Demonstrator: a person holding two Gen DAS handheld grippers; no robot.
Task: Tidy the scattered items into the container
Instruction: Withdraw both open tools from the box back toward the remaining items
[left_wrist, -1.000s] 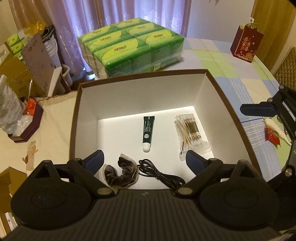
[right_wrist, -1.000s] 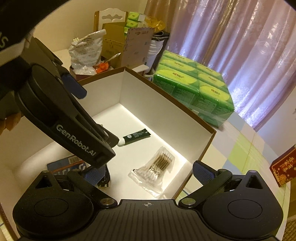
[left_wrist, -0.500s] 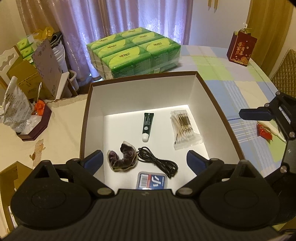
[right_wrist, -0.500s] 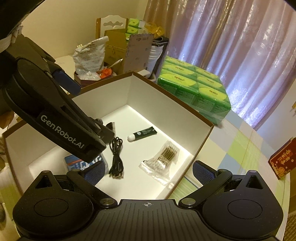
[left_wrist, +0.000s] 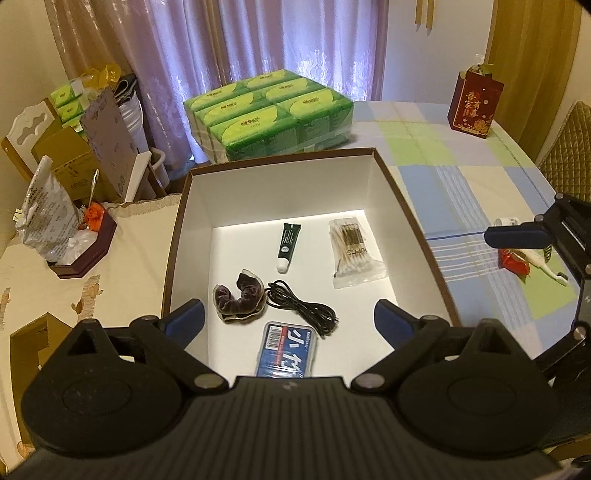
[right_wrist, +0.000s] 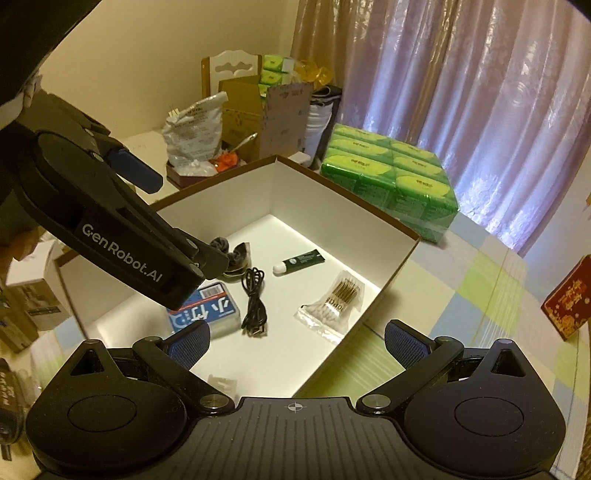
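Your left tool (left_wrist: 288, 319) hangs above the near end of the open white cardboard box with a brown rim (left_wrist: 402, 199), its blue-padded fingers spread wide and holding nothing. Your right tool (right_wrist: 297, 341) hovers at the box's right edge, also spread and empty. Inside the box lie a dark green tube (left_wrist: 288, 242), a clear bag of cotton swabs (left_wrist: 352, 249), a coiled black cable (left_wrist: 303, 308), a dark brown scrunchie (left_wrist: 238, 299) and a blue plastic case (left_wrist: 288, 354). The box sits on the checked tabletop (left_wrist: 461, 177).
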